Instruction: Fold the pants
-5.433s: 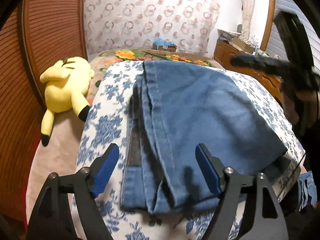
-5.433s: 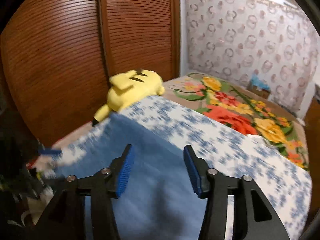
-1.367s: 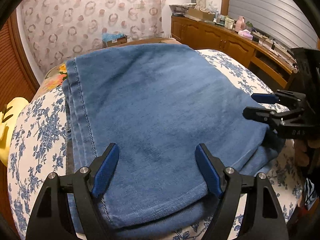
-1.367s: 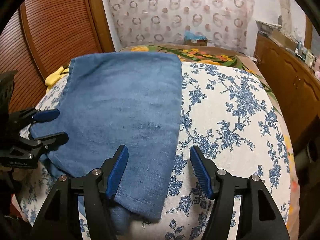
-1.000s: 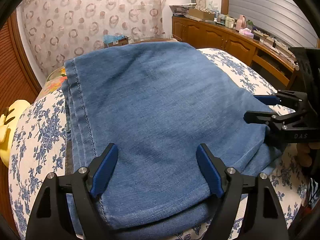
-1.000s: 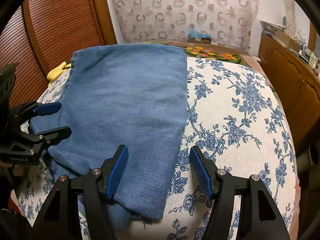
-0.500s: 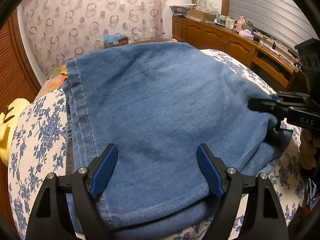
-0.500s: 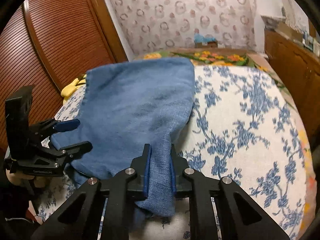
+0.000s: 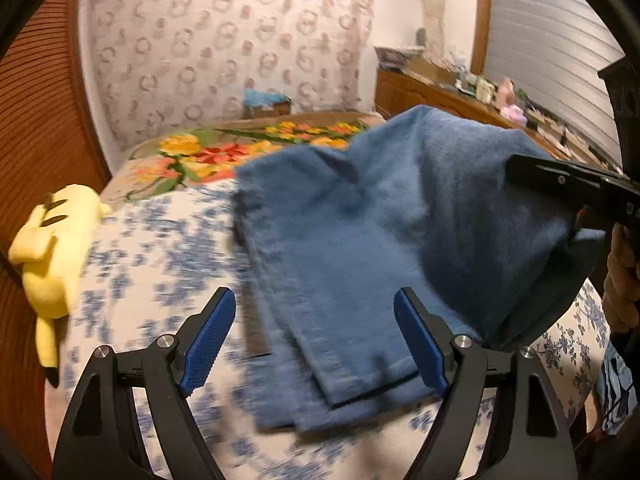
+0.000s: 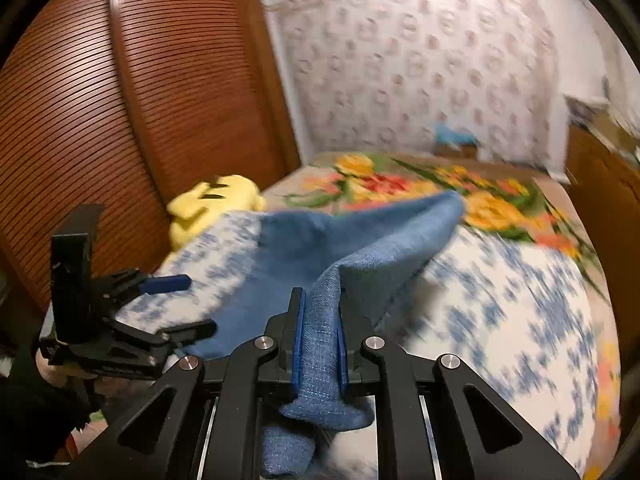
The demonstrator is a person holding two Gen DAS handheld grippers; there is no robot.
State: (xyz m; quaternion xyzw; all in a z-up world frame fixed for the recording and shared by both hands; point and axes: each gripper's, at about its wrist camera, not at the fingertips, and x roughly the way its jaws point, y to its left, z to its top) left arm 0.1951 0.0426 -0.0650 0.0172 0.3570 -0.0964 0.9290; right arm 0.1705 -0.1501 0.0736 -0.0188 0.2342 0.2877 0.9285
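The pants (image 9: 360, 248), blue denim, are lying partly folded on my bed's flowered sheet (image 9: 160, 264), their stitched side seam running away from me and their hem ends nearest the left wrist camera; one corner is hanging raised off the bed at the right of that view, forming a loose tent over the layers beneath. In the right wrist view the same cloth (image 10: 360, 248) is rising as a ridge from the sheet (image 10: 500, 300) toward the camera. My right gripper (image 10: 319, 344) is pinching that raised corner, its blue pads pressing on the denim from both sides with only the cloth's thickness between them, and a short tail of fabric is drooping below the jaws. In the left wrist view this gripper (image 9: 520, 172) is showing as a dark bar at the lifted fold, with my hand (image 9: 622, 276) behind it. My left gripper (image 9: 316, 340) is hovering above the near hem with its jaws standing wide and nothing between the pads; whether the tips are touching the cloth I cannot tell. From the right wrist camera it (image 10: 182, 304) is appearing at the left, beside the pants' edge, likewise spread. A yellow plush (image 9: 48, 248) is lying at the bed's left side, against the slatted wooden doors (image 10: 120, 112). Both views are blurring.
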